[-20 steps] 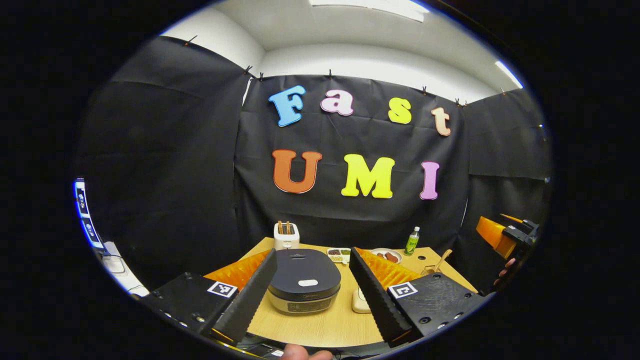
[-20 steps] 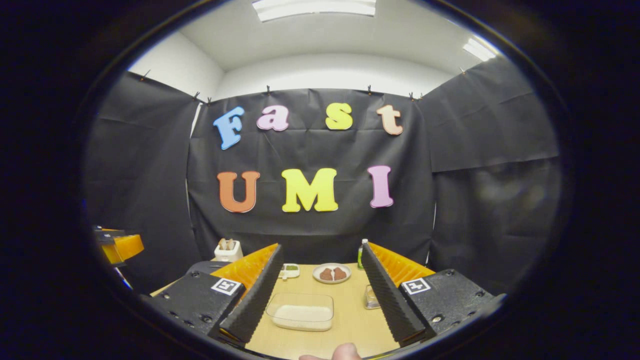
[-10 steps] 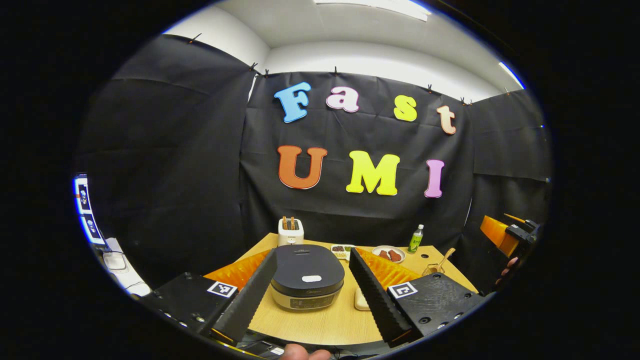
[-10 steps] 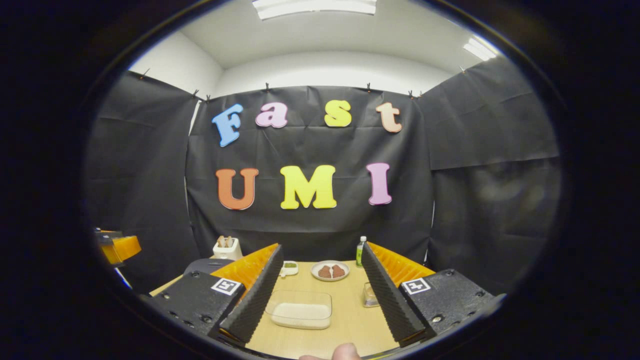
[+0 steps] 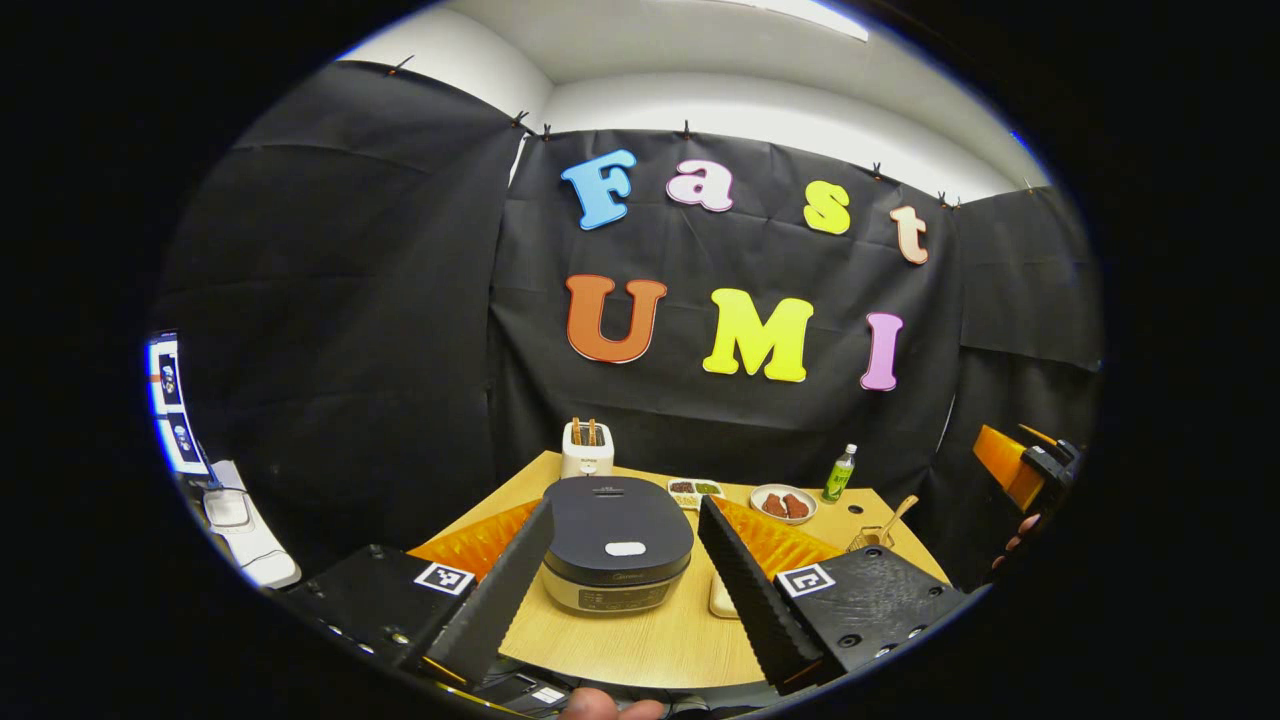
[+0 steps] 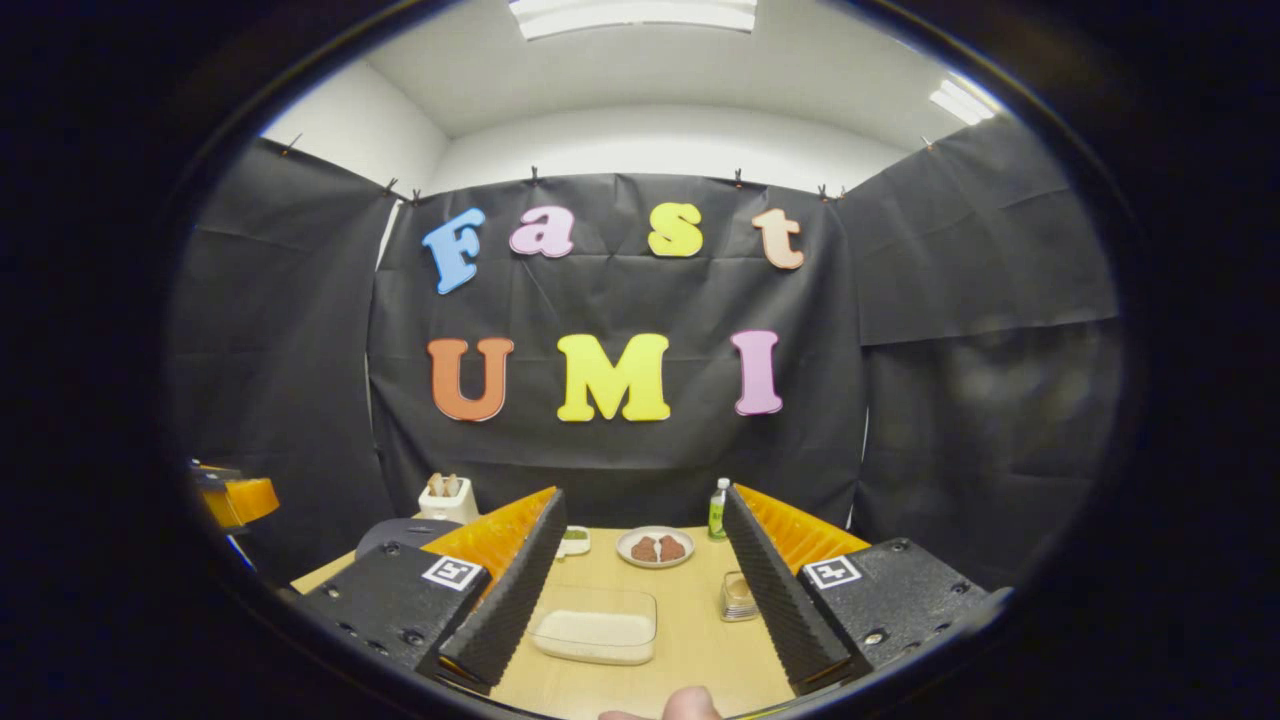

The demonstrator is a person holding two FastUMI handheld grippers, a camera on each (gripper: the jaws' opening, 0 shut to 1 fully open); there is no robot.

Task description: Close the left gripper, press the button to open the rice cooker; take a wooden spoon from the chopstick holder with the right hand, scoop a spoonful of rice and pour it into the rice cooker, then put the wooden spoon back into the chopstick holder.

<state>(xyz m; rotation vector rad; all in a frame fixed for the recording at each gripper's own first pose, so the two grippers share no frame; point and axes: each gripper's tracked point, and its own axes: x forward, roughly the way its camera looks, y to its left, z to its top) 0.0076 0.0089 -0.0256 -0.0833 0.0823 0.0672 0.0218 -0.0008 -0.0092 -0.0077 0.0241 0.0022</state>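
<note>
The dark-lidded rice cooker (image 5: 617,540) stands shut on the wooden table (image 5: 650,650), its pale button (image 5: 625,548) on the front of the lid. My left gripper (image 5: 625,503) is open, and the cooker shows between its fingers, farther off. A wooden spoon (image 5: 893,515) leans in the wire chopstick holder (image 5: 868,541) at the table's right. My right gripper (image 6: 642,493) is open and holds nothing. Below it a clear box of rice (image 6: 595,628) sits on the table. A hand holds that gripper (image 5: 1020,470) at the far right of the left gripper view.
At the back of the table stand a white toaster (image 5: 586,450), a small divided dish (image 5: 694,490), a plate of brown food (image 5: 783,503) and a green bottle (image 5: 838,473). A small holder-like thing (image 6: 738,595) is half hidden by my right finger.
The left gripper view has shifted, so the cooker sits higher in it and more table shows in front. The right gripper view barely moved. Both grippers stayed open.
</note>
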